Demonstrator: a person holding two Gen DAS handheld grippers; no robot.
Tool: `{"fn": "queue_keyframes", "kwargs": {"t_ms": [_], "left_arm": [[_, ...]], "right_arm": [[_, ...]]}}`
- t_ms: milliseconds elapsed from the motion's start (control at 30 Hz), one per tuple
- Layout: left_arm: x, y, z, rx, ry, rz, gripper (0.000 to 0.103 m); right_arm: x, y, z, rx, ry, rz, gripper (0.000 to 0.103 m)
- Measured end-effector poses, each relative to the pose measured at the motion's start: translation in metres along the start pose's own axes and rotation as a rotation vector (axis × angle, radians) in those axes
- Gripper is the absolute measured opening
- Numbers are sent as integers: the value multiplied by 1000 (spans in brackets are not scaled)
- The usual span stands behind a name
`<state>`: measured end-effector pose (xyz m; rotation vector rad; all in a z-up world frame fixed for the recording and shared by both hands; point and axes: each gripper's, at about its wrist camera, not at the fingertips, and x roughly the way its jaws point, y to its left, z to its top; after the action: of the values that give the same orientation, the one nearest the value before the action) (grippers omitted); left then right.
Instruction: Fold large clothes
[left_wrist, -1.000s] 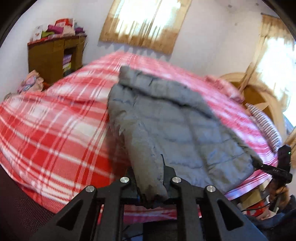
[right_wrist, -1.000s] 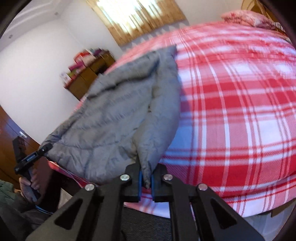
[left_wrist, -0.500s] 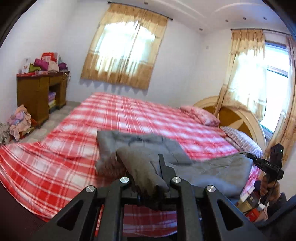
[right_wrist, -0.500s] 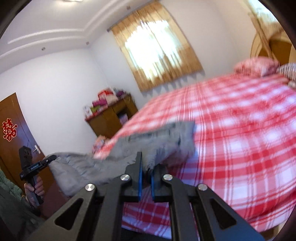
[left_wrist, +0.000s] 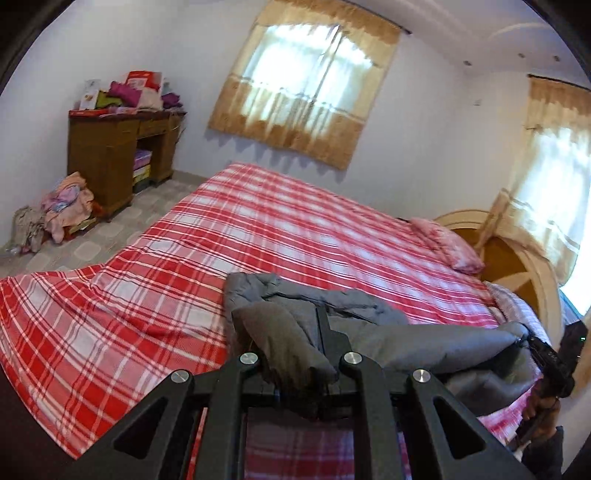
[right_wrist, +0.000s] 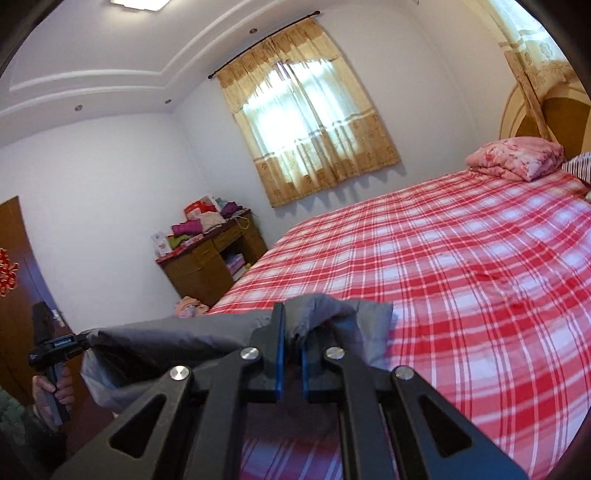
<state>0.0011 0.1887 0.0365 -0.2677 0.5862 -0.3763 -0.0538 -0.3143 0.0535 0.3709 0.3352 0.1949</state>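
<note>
Our left gripper (left_wrist: 295, 354) is pinched on a thick fold of the grey padded jacket (left_wrist: 436, 345), the cloth bunched between its black fingers and spilling over them. Our right gripper (right_wrist: 290, 354) is likewise clamped on the jacket (right_wrist: 177, 338), a wad of grey fabric caught between its blue-lined pads (right_wrist: 280, 354). We hold the garment up between the two grippers, stretched in a band along the near edge of the bed (left_wrist: 280, 229); in the left view part of it is heaped on the red-and-white plaid bedspread (right_wrist: 461, 266) just beyond the fingers, and the rest sags off toward the other gripper. Each camera catches the opposite gripper at the far end of the cloth, held by a hand (right_wrist: 55, 387). At the head of the bed we see a pink pillow (right_wrist: 517, 157) against the rounded headboard (left_wrist: 517, 254). A wooden table (left_wrist: 114, 155) piled with folded clothes stands by the wall beside the curtained window (right_wrist: 310, 133).
</note>
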Motion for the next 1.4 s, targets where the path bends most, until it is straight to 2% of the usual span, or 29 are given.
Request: {"fn": "queue_keyframes", "kwargs": {"t_ms": [233,467,700,933,1000,1067,1200,1267,1333,1400], "left_arm": [[95,17,31,-36,58,101,14],[188,35,46,-61,141,211,14],[266,52,35,-54,220,325,14],[307,65,22,-58,241,370,17],[314,68,17,-61,245,361,17],[314,78,14,-117,242,310,18],[303,117,16,-369,237,112,23],[296,131,20,-456,244,40,25],[284,136,28,-495,236,5,28],[274,130,36,-476,224,-3,29]], "right_arm": [[96,-21,14,27,45,-97,9],[186,-47,11,58,122,-188,9],[252,-74,-15,67,210,-271,9],[290,-88,-38,58,260,-323,11],[293,-96,-45,94,261,-312,16],[296,-102,-49,124,268,-304,19],[297,-111,-54,173,285,-284,25],[297,-112,-55,182,286,-276,27],[297,-111,-55,187,285,-271,28],[297,-109,-53,178,287,-274,30]]}}
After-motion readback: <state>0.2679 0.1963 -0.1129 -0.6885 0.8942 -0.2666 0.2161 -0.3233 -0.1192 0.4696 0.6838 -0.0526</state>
